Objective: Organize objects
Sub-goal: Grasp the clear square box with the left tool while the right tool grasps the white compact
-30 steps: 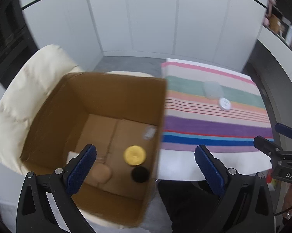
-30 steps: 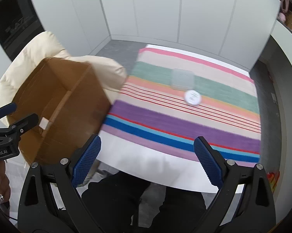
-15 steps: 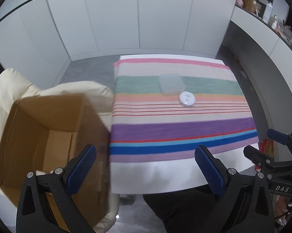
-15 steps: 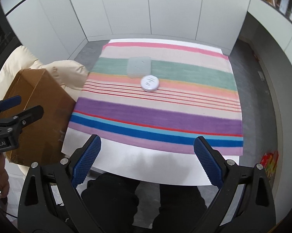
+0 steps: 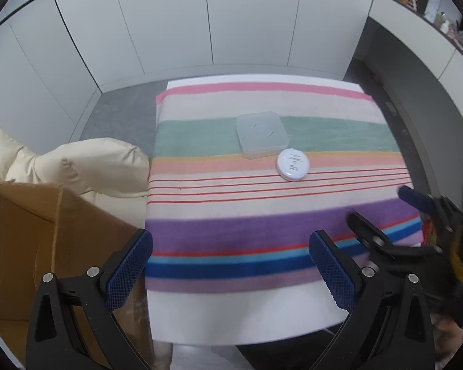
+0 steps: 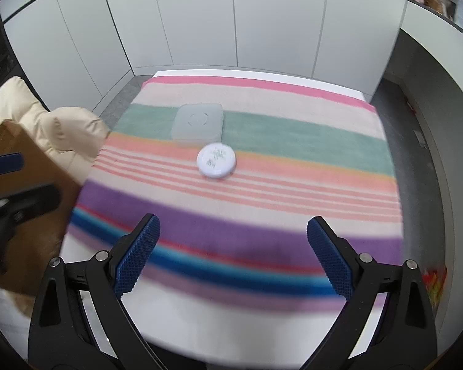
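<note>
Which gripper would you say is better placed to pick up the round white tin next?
Probably the right gripper: it is open and the round white tin sits almost centred ahead of it. For the left gripper, also open, the tin lies off to the right, though the cardboard box is nearer it.

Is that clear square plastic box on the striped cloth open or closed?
Closed: the clear square plastic box lies flat with its lid seated, beside the round white tin.
</note>
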Motion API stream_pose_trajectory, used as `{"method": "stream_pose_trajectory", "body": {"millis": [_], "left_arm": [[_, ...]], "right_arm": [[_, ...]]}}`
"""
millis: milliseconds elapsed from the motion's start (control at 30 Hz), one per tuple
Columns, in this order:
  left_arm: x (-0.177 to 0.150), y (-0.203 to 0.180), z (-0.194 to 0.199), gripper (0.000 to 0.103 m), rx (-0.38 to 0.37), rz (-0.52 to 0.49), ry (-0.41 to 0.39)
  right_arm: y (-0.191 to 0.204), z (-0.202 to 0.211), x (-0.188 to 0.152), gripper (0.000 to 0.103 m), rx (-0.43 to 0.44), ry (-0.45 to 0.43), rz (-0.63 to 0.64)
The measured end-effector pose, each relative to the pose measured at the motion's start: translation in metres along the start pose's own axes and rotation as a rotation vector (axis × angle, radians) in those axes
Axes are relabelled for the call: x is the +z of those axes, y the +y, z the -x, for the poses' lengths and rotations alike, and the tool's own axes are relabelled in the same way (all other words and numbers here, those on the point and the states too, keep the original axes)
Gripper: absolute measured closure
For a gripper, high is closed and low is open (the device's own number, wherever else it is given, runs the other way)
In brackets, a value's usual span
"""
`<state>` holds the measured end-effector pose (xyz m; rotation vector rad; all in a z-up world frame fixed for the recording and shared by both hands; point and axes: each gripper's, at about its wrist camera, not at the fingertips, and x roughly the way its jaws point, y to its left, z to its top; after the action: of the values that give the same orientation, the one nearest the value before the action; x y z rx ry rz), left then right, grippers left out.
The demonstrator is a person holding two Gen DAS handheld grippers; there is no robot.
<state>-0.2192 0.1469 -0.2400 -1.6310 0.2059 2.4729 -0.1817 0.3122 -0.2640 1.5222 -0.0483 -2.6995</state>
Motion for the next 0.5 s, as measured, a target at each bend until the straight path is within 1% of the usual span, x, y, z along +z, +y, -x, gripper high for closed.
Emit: {"method": "stream_pose_trajectory", "body": {"millis": [67, 133, 233, 300, 367, 400, 433, 467, 500], "left_arm": [[0.007, 0.003, -0.018, 0.001, 0.0, 0.014, 0.026], [0.013, 0.007, -0.033, 0.001, 0.007, 0.026, 0.04], [0.02, 0.014, -0.053, 0.001, 0.023, 0.046, 0.05], [0.026, 0.015, -0.069, 0.001, 0.015, 0.056, 0.063], [0.032, 0.015, -0.082, 0.001, 0.002, 0.072, 0.08], [0.035, 0.014, -0.088, 0.001, -0.006, 0.086, 0.086], [0.039, 0.014, -0.094, 0.001, -0.016, 0.102, 0.088], [0.043, 0.012, -0.1, 0.001, -0.025, 0.123, 0.09], [0.046, 0.01, -0.104, 0.001, -0.029, 0.136, 0.091]], "right_arm": [[0.0, -0.033, 0.009, 0.005, -0.009, -0.005, 0.009], [0.002, -0.067, 0.019, 0.005, -0.005, 0.008, 0.009], [0.01, -0.106, 0.031, 0.005, 0.025, 0.012, 0.008], [0.018, -0.124, 0.037, 0.005, 0.0, 0.013, 0.018], [0.028, -0.139, 0.041, 0.015, -0.034, 0.001, 0.057], [0.031, -0.145, 0.041, 0.033, -0.058, 0.003, 0.08], [0.033, -0.152, 0.04, 0.042, -0.061, 0.016, 0.097], [0.028, -0.151, 0.039, 0.043, -0.033, -0.007, 0.081], [0.023, -0.151, 0.039, 0.043, -0.035, -0.007, 0.069]]}}
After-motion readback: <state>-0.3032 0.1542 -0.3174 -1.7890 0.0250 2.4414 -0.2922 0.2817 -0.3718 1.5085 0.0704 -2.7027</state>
